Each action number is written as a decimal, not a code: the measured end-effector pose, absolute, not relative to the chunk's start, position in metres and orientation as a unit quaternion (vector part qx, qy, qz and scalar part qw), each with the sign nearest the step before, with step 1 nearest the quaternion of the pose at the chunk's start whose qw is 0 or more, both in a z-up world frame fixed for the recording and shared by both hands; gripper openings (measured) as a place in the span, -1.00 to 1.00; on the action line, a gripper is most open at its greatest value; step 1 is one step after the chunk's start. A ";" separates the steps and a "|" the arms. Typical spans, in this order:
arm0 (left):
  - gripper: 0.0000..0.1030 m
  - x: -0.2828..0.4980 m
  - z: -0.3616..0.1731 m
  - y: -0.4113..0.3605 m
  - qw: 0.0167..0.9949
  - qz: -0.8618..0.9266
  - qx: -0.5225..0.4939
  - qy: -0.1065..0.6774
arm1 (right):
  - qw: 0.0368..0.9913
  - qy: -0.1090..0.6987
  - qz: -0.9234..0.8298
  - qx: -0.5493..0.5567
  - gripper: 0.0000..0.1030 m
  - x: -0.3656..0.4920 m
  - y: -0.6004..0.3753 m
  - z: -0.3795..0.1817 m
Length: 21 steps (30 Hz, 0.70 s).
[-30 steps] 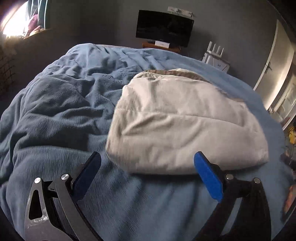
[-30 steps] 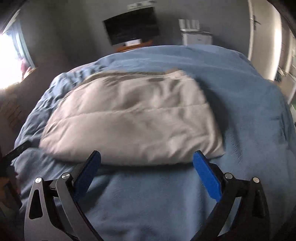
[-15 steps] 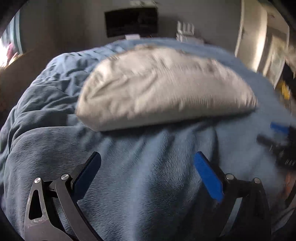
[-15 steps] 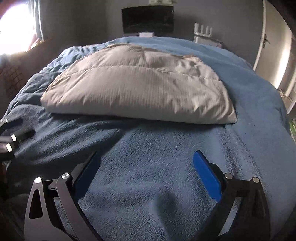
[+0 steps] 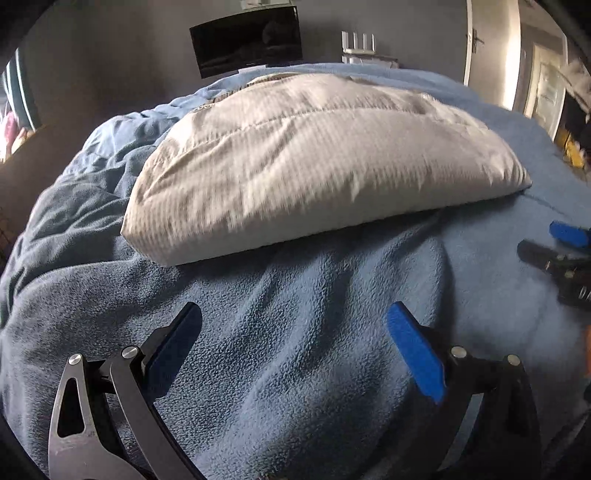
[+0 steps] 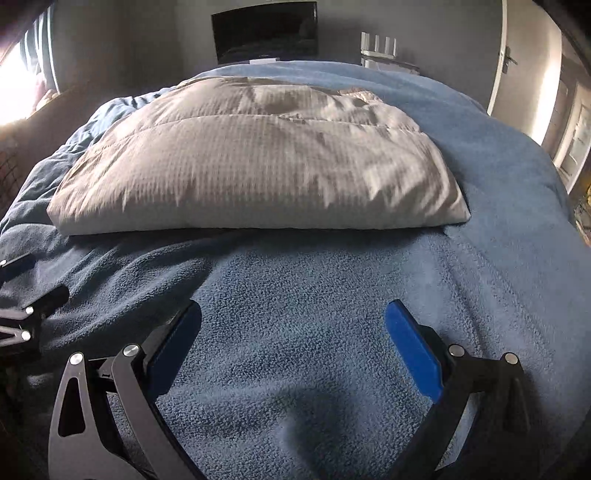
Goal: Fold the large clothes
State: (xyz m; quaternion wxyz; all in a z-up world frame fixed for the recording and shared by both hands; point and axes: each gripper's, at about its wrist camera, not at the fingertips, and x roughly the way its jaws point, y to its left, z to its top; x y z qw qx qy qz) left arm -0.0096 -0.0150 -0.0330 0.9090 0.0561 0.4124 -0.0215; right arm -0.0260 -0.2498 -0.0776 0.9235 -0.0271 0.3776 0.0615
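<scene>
My left claw (image 5: 293, 343) is released, its two blue-padded fingers spread wide with nothing between them, hanging low over the blue fleece blanket (image 5: 295, 369) that covers the bed. My right claw (image 6: 293, 341) is likewise released and empty, its fingers splayed over the same fleece. Each claw shows at the edge of the other's view: the right one as a blurred black frame with a blue pad at the far right of the left wrist view, the left one as black linkage at the left edge of the right wrist view.

Ahead of both claws, apart from their fingertips, lies the folded beige quilted garment (image 5: 317, 158), a puffy rectangular bundle with a stitched seam running across it. It rests on the blanket in the middle of the bed, its near folded edge facing me. From the right claw it sits straight ahead (image 6: 251, 155); from the left it is ahead and angled slightly.

The blanket is rumpled into darker folds to the left of the bundle. Beyond the bed stand a dark flat screen (image 6: 264, 29) against the grey wall, and a white door (image 6: 524, 59) to the right.
</scene>
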 end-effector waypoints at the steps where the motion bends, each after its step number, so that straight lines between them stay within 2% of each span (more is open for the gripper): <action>1: 0.87 -0.009 -0.032 -0.014 0.910 -0.015 0.053 0.411 | 0.924 0.374 0.065 -0.033 0.85 -0.027 -0.247 -0.077; 9: 0.87 -0.009 -0.027 0.003 0.916 0.006 -0.002 0.401 | 0.928 0.362 0.079 -0.051 0.85 -0.031 -0.239 -0.073; 21: 0.87 -0.012 -0.025 0.001 0.918 0.003 0.004 0.396 | 0.927 0.365 0.072 -0.048 0.85 -0.030 -0.241 -0.074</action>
